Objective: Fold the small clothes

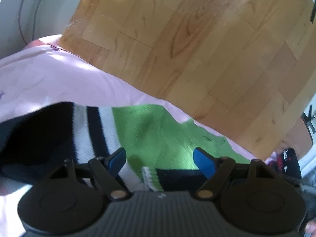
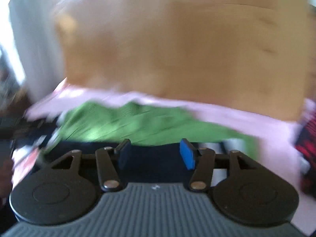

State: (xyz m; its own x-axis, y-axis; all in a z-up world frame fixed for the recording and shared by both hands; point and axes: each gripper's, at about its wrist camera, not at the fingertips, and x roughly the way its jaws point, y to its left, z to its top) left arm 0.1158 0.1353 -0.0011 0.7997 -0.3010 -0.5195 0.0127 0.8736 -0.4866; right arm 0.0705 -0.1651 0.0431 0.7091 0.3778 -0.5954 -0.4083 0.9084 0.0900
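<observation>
A small green garment (image 1: 158, 130) with black and white stripes (image 1: 92, 130) and a dark band lies on a pink cloth (image 1: 59, 79). My left gripper (image 1: 160, 161) is open just above it, blue pads apart, holding nothing. In the blurred right wrist view the same green garment (image 2: 138, 124) lies on the pink cloth (image 2: 237, 116). My right gripper (image 2: 156, 153) is open over the garment's dark edge (image 2: 154, 158), empty.
The pink cloth lies on a wooden table (image 1: 197, 49). A red and black garment (image 2: 308, 138) lies at the right edge, also in the left wrist view (image 1: 286, 160). A white wall or floor (image 1: 29, 9) lies beyond the table's left edge.
</observation>
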